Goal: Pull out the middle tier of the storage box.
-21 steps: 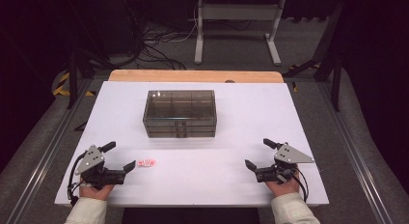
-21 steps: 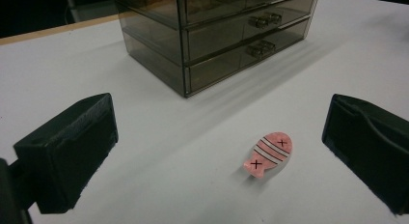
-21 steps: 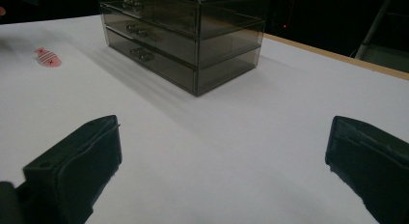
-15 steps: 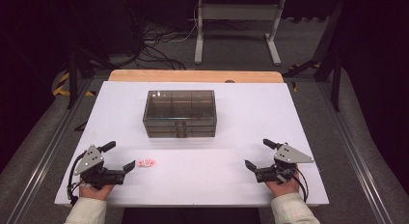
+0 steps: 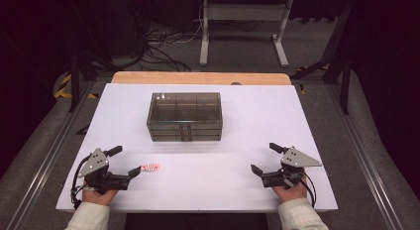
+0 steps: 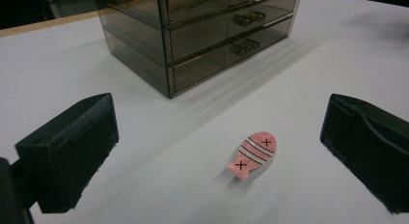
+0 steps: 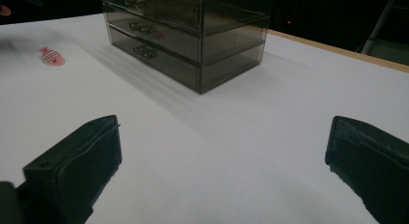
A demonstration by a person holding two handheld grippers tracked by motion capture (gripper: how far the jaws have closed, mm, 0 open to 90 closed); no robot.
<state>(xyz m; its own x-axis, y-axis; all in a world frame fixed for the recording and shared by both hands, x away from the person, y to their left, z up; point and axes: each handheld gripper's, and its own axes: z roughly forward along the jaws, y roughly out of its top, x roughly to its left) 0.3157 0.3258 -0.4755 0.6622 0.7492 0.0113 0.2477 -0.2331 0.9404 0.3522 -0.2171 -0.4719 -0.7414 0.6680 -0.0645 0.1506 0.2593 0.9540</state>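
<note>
**Both Grippers Released at the Near Edge; Fish-Shaped Piece Ahead of the Left Gripper**

At the near edge of the white table [image 5: 237,116], two handheld grippers are seen in the high view, each held by a hand entering from the bottom in a light sleeve. The left gripper [image 5: 124,161] is positioned at the near left corner of the table. Its jaws are spread wide and nothing is held between them. In the left gripper view, the two black jaws are shown well apart at the left and right edges, with bare table surface between them.

The right gripper [image 5: 267,158] is positioned at the near right of the table, well apart from the left gripper. Its jaws are likewise spread wide and nothing is grasped. In the right gripper view, bare white table is seen between the two jaws.

A small pink fish-shaped piece [image 6: 252,154] is laid flat on the table just beyond the left gripper's jaws. It is marked with stripes across its middle and two black crosses. In the high view, the piece [image 5: 150,167] is located just to the right of the right-hand jaw tip; contact cannot be determined. It is seen far off at the upper left in the right gripper view [image 7: 51,56].

Farther away, near the table centre, a smoky transparent drawer box [image 5: 184,116] is placed. Its drawers are stacked in tiers, with small handles on the near face, and are seen pushed in.

Beyond the white surface, a wooden strip [image 5: 200,78] is visible along the far edge.
</note>
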